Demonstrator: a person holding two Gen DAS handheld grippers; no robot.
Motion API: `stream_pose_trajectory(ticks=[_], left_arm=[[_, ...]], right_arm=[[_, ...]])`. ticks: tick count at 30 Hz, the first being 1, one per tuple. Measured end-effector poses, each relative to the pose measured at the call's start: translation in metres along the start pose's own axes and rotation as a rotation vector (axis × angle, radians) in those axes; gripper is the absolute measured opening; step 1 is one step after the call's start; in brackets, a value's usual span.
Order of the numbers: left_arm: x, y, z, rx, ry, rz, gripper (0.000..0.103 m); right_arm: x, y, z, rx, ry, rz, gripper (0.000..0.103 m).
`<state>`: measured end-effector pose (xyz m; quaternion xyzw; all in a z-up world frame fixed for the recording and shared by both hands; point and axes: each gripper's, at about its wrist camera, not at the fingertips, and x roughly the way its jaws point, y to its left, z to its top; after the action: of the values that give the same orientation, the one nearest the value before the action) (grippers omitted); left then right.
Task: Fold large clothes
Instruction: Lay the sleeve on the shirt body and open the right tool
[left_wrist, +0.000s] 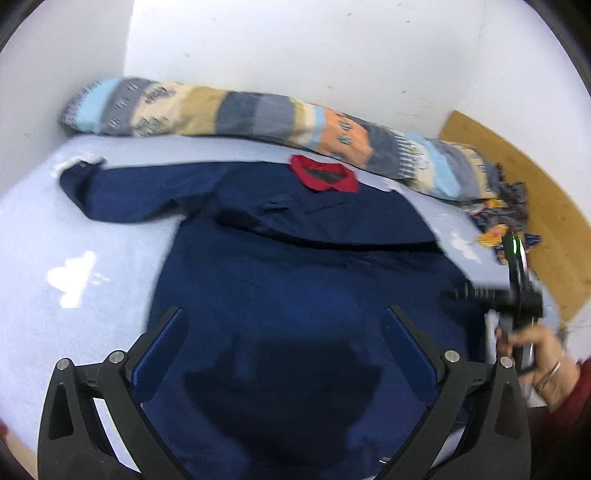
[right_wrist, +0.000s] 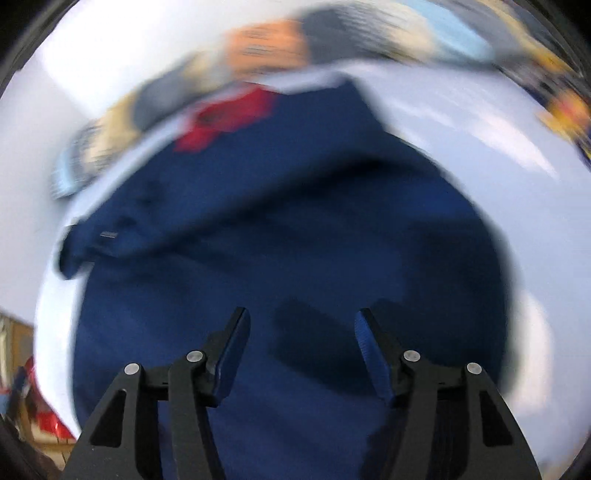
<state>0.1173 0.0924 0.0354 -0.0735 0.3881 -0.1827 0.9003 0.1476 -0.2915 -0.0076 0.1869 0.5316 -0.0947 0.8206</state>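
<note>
From my left wrist camera, the far left shows the white wall (left_wrist: 258, 48) corner and the pale blue bed sheet (left_wrist: 55, 258), with a white patch on it at mid left. A navy shirt (left_wrist: 280, 266) lies spread flat on the sheet, filling the middle of the view; its left sleeve (left_wrist: 122, 195) stretches out toward the far left, and its red collar (left_wrist: 325, 179) sits at the far edge, just in front of a long rolled patterned blanket (left_wrist: 236, 110) that runs along the wall. The other sleeve looks folded across the chest, making a dark crease line from centre to right. My left gripper (left_wrist: 282, 317) hangs over the near part of the shirt with its 2 blue-padded fingers spread wide apart, nothing between them. To the right I see my right gripper (left_wrist: 476, 293) side-on over the shirt's right edge, blurred, with the hand (left_wrist: 535, 350) holding it. Beyond it, a heap of mixed coloured clothes (left_wrist: 502, 218) lies at the right end of the blanket, beside a wooden board (left_wrist: 535, 206).

My right wrist camera is heavily blurred. At far left I make out a strip of red cloth (right_wrist: 48, 417) off the bed edge, then the navy shirt (right_wrist: 295, 229) under the right gripper (right_wrist: 301, 323), whose fingers stand apart and grip nothing. The red collar (right_wrist: 225, 118) shows upper left, the blanket (right_wrist: 266, 40) behind it.
</note>
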Motion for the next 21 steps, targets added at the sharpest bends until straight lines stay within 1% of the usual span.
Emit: stream_pose_trajectory(ticks=[2,3,5,6,7,8,9,10,11,12,13,14,15,16,17,18,20,21], left_arm=[[0.004,-0.001,-0.003,-0.018,0.066,-0.095,0.103],[0.004,-0.002,-0.005,-0.027,0.091,-0.129,0.103],[0.001,-0.007,-0.013,-0.025,0.134,-0.2,0.103],[-0.004,-0.009,-0.018,-0.027,0.139,-0.219,0.103],[-0.008,-0.01,-0.021,-0.029,0.137,-0.228,0.103],[-0.014,-0.012,-0.025,-0.022,0.132,-0.236,0.103],[-0.018,-0.015,-0.027,-0.006,0.122,-0.228,0.103],[-0.023,-0.017,-0.029,0.012,0.103,-0.2,0.103],[-0.027,-0.019,-0.03,0.026,0.081,-0.161,0.103],[-0.028,-0.019,-0.03,0.034,0.069,-0.138,0.103],[-0.027,-0.019,-0.029,0.036,0.065,-0.13,0.103],[-0.025,-0.018,-0.028,0.031,0.059,-0.115,0.103],[-0.023,-0.016,-0.029,0.029,0.054,-0.098,0.103],[-0.022,-0.014,-0.028,0.031,0.05,-0.073,0.103],[-0.021,-0.013,-0.029,0.031,0.048,-0.054,0.103],[-0.02,-0.01,-0.029,0.028,0.045,-0.04,0.103],[-0.018,-0.006,-0.029,0.012,0.05,-0.035,0.103],[-0.017,-0.004,-0.028,0.003,0.049,-0.034,0.103]], right_arm=[[-0.005,-0.038,-0.03,0.021,0.087,-0.052,0.057],[-0.013,-0.057,-0.052,0.017,0.109,-0.082,0.053],[-0.022,-0.073,-0.074,-0.013,0.138,-0.178,0.053],[-0.026,-0.084,-0.083,-0.005,0.173,-0.268,0.064],[-0.036,-0.093,-0.087,0.029,0.153,-0.262,0.064],[-0.05,-0.094,-0.087,0.044,0.108,-0.237,0.051],[-0.069,-0.087,-0.081,0.017,0.037,-0.219,0.041],[-0.08,-0.078,-0.076,-0.004,-0.011,-0.198,0.042],[-0.09,-0.07,-0.07,-0.017,-0.051,-0.17,0.046],[-0.098,-0.059,-0.063,-0.026,-0.084,-0.121,0.046],[-0.105,-0.047,-0.051,-0.032,-0.11,-0.04,0.046],[-0.107,-0.04,-0.043,-0.031,-0.118,0.019,0.046],[-0.104,-0.029,-0.027,-0.004,-0.125,0.11,0.045],[-0.101,-0.024,-0.017,0.02,-0.132,0.155,0.045],[-0.093,-0.02,-0.007,0.037,-0.137,0.182,0.045],[-0.083,-0.019,0.007,0.047,-0.138,0.183,0.045],[-0.053,-0.002,0.031,0.029,-0.116,0.154,0.045],[-0.035,0.009,0.043,0.006,-0.105,0.148,0.043]])
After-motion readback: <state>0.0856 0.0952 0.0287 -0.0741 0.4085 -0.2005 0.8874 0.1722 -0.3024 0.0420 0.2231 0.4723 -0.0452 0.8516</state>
